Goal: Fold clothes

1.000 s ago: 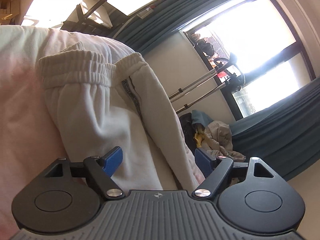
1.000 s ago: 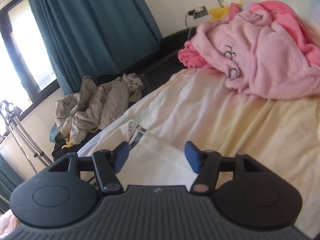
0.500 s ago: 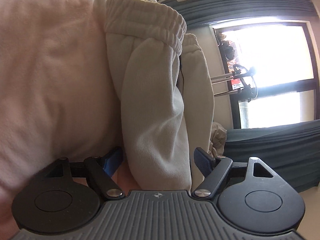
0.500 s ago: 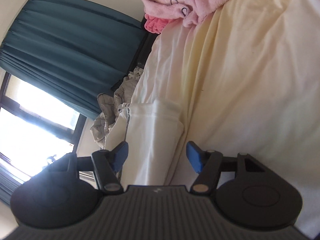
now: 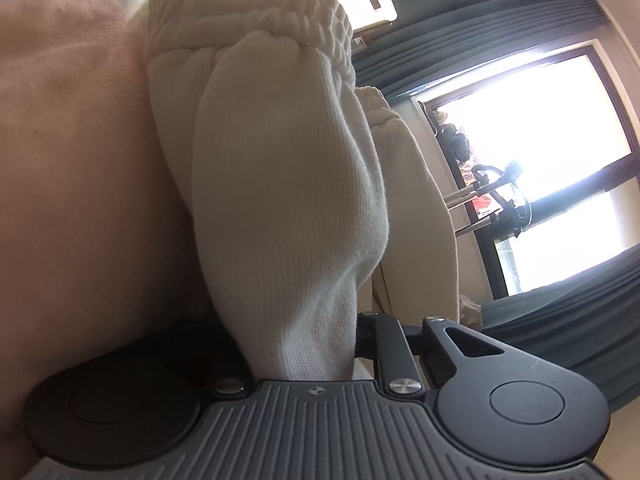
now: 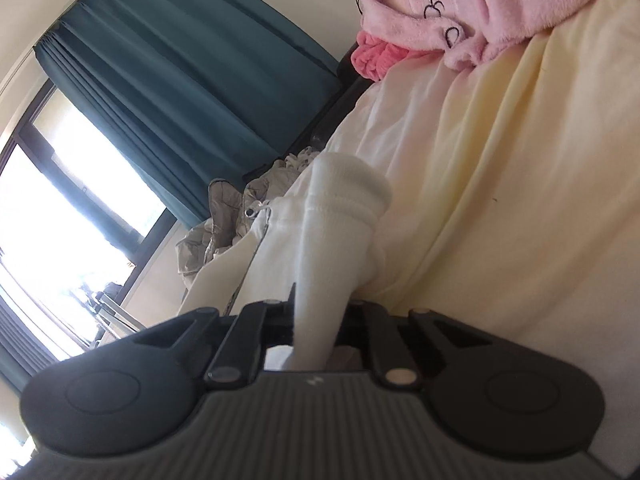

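Note:
A pair of cream sweatpants (image 5: 280,184) lies on the pale yellow bed sheet (image 6: 520,184). In the left wrist view its elastic waistband (image 5: 248,12) is at the top and the fabric runs down into my left gripper (image 5: 308,344), which is shut on it. In the right wrist view the sweatpants (image 6: 336,240) show a ribbed cuff (image 6: 352,188) standing up, and my right gripper (image 6: 316,332) is shut on that leg. The blue pads of both grippers are hidden by cloth.
A pink fluffy garment (image 6: 480,8) lies further up the bed. A heap of grey clothes (image 6: 228,216) sits beyond the bed edge, under teal curtains (image 6: 180,80) and a bright window (image 5: 540,152). A metal stand (image 5: 488,200) is by the window.
Both grippers have closed from open onto the sweatpants: the left on the fabric below the waistband, the right on the cuffed leg. Both have moved closer to the cloth.

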Motion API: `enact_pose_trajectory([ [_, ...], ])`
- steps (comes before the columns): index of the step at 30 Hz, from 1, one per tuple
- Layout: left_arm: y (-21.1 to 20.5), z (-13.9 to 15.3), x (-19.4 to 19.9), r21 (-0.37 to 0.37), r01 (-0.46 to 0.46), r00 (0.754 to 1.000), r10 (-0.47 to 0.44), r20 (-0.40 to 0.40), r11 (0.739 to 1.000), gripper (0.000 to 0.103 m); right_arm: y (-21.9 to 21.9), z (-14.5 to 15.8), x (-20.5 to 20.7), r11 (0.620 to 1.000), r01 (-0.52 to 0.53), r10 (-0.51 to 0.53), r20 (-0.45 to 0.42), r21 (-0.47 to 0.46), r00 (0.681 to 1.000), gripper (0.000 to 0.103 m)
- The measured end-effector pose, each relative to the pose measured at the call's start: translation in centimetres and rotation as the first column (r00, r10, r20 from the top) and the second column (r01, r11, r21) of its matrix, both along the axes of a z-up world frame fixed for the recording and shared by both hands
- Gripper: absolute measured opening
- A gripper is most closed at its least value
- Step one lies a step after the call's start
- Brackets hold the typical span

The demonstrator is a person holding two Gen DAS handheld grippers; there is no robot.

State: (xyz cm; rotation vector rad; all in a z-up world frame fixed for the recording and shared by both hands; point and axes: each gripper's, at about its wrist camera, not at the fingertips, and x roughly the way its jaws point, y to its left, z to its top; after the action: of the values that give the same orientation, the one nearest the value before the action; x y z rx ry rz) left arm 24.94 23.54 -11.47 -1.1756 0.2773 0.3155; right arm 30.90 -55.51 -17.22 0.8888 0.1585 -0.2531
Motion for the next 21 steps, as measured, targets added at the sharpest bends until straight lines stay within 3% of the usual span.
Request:
enact_pose_trajectory([
  [3,-0.1,1.8,-1.3,-0.025,-0.004,0.999,0.006,0.044,1.0,0.017,0.9,1.7,-0.4,0.998,0.053,-0.053,-0.009,-0.037,0.999,0.009],
  [8,0.5,4.5,-4.2,-0.079,0.04,0.994,-0.032,0.1,0.996,0.016,1.8,5.0,-3.4,0.994,0.107,-0.107,-0.031,0.023,0.994,0.008],
  [11,1.4,4.9,-6.5,-0.141,0.06,0.993,-0.044,0.114,0.988,0.016,2.0,7.2,-6.6,0.994,0.105,-0.104,-0.036,0.018,0.994,0.008],
  [14,2.3,5.3,-9.0,-0.156,0.073,0.994,-0.058,0.095,0.985,0.016,2.1,8.6,-10.5,0.994,0.109,-0.108,-0.045,0.025,0.993,0.008],
  [18,3.2,5.3,-11.8,-0.168,0.107,0.993,-0.097,0.065,0.98,0.016,2.0,8.5,-16.3,0.98,0.137,-0.125,-0.091,0.142,0.988,0.008],
  [21,3.2,5.7,-13.7,-0.094,0.132,0.991,-0.132,0.01,0.987,0.017,2.0,7.7,-20.3,0.955,0.167,-0.14,-0.125,0.245,0.982,0.007],
])
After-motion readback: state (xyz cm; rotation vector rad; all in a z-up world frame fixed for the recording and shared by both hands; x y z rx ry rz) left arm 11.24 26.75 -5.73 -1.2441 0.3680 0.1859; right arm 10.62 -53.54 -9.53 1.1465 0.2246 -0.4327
